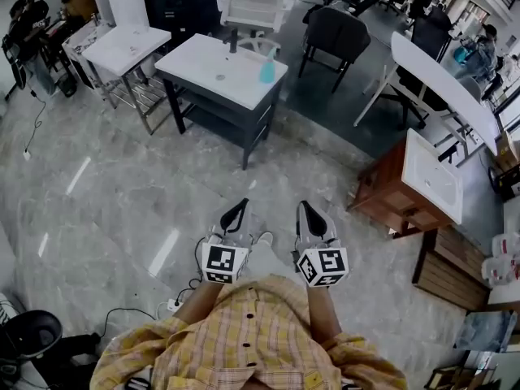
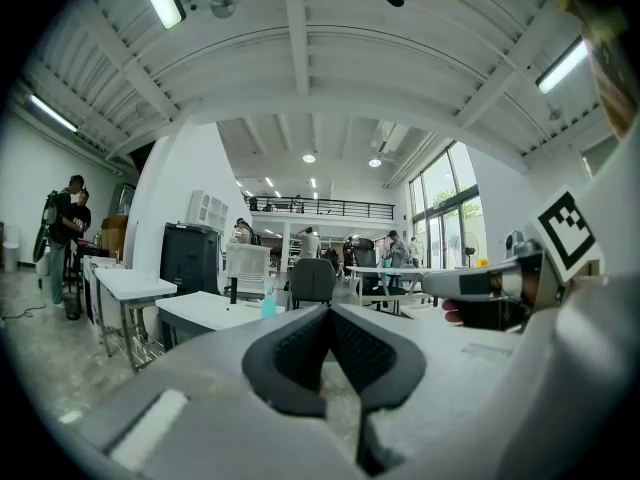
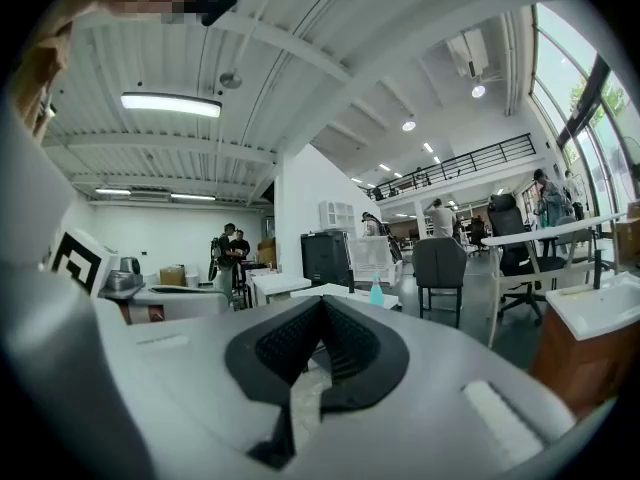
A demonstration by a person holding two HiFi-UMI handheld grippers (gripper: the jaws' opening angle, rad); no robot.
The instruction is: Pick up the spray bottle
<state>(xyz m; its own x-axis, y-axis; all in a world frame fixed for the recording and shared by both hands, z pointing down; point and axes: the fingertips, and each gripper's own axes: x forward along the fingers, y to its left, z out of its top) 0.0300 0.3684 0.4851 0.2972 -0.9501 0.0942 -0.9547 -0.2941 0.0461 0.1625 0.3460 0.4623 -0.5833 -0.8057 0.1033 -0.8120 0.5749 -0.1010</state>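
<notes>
The teal spray bottle (image 1: 266,71) stands upright near the right edge of a white sink-top table (image 1: 213,65), far ahead across the floor. It shows small in the left gripper view (image 2: 268,304) and in the right gripper view (image 3: 376,293). My left gripper (image 1: 240,205) and right gripper (image 1: 305,209) are held side by side close to my body, pointing level toward the table. Both have their jaws together with nothing between them; the tips meet in the left gripper view (image 2: 328,308) and the right gripper view (image 3: 321,299).
A second white sink table (image 1: 126,47) stands left of the first. A dark chair (image 1: 335,32) and a long white desk (image 1: 443,84) are behind and to the right. A wooden cabinet with a basin (image 1: 414,185) is at the right. Cables (image 1: 175,299) lie on the marble floor.
</notes>
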